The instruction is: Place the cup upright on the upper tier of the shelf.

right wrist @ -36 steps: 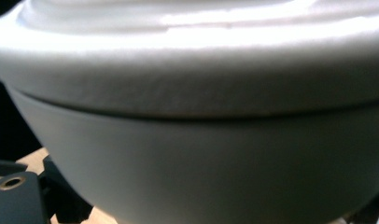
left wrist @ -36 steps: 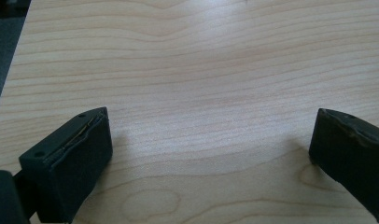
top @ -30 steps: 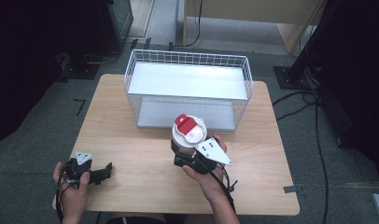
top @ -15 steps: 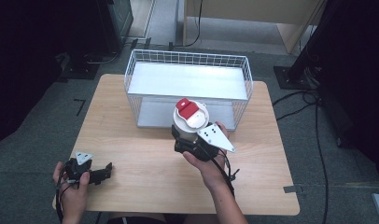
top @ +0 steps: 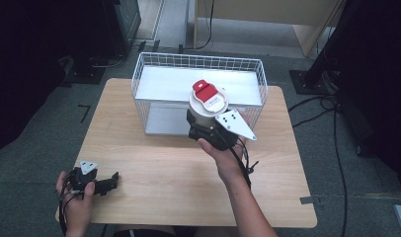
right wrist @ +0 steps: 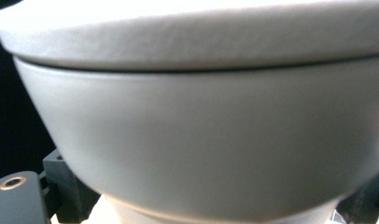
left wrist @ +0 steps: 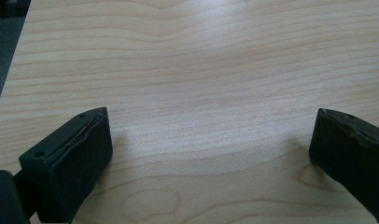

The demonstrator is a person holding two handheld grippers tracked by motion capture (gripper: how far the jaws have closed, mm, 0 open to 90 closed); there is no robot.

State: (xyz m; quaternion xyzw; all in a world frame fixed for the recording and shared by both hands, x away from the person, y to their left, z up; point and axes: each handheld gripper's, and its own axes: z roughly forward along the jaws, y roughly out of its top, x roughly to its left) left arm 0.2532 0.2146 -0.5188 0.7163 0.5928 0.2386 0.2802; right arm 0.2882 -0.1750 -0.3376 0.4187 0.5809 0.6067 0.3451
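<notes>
A white cup-shaped container point(top: 207, 105) with a white lid and a red flip tab on top is held upright in the air, in front of the wire basket point(top: 149, 69). My right gripper point(top: 204, 127) is shut on its lower body. Up close in the right gripper view, the container's pale wall point(right wrist: 201, 140) and lid rim point(right wrist: 192, 32) hide the jaws. My left gripper point(top: 109, 181) rests low at the table's front left corner. Its black jaws stand wide open over bare wood, one fingertip point(left wrist: 71, 158) at the left, the other point(left wrist: 351, 158) at the right, with nothing between them.
The white wire basket stands at the back middle of the wooden table point(top: 154, 173), with a white shelf point(top: 164, 86) inside. Black stands point(top: 332, 54) and cables point(top: 337, 148) are on the grey floor to the right.
My right gripper has lifted the container and carried it away from the person, toward the basket's front wall. The left gripper has stayed in place.
</notes>
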